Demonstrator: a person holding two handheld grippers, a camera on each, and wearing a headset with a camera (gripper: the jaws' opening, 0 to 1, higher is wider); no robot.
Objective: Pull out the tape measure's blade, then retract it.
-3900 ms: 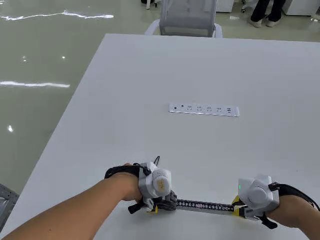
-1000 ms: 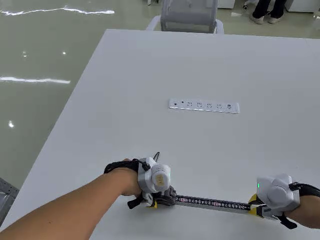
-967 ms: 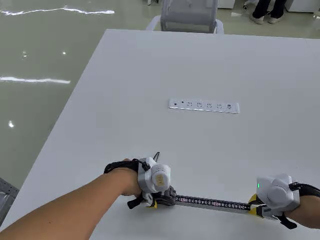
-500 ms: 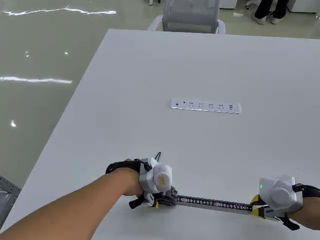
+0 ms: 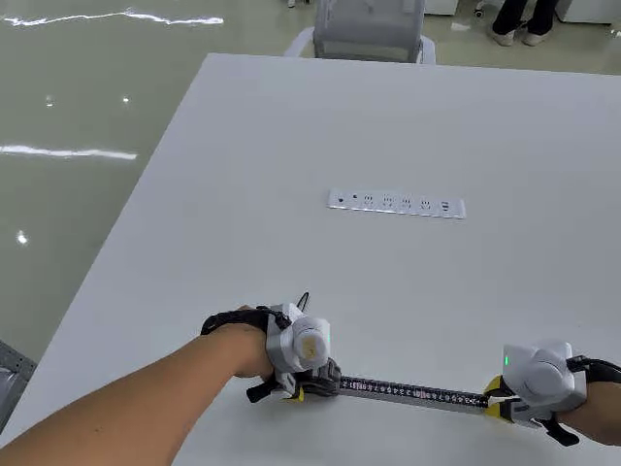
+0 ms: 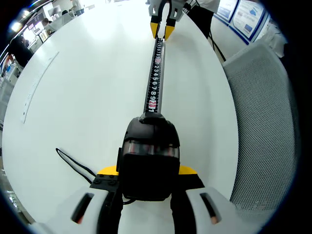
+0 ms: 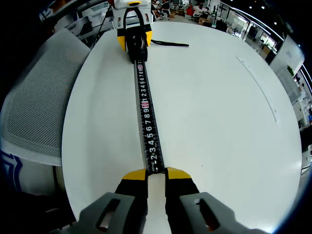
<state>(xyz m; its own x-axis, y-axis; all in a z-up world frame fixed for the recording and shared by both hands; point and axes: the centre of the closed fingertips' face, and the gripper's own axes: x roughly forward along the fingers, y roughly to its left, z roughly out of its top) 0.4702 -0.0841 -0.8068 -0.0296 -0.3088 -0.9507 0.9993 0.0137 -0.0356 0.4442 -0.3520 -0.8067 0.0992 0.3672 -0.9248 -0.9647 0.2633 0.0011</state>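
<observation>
Tape blade, a flat dark numbered strip, runs left to right along the bottom of the head view. It reaches from the black boxy tape measure case, clamped in the left gripper, to the right gripper, whose jaws pinch its tip. A white plastic power strip lies well apart at mid-frame on the smooth white table.

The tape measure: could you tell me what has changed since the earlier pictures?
The right gripper, shut on the blade, moved rightward, drawing more blade out. The left gripper kept the case in place; the power strip stayed put.
</observation>
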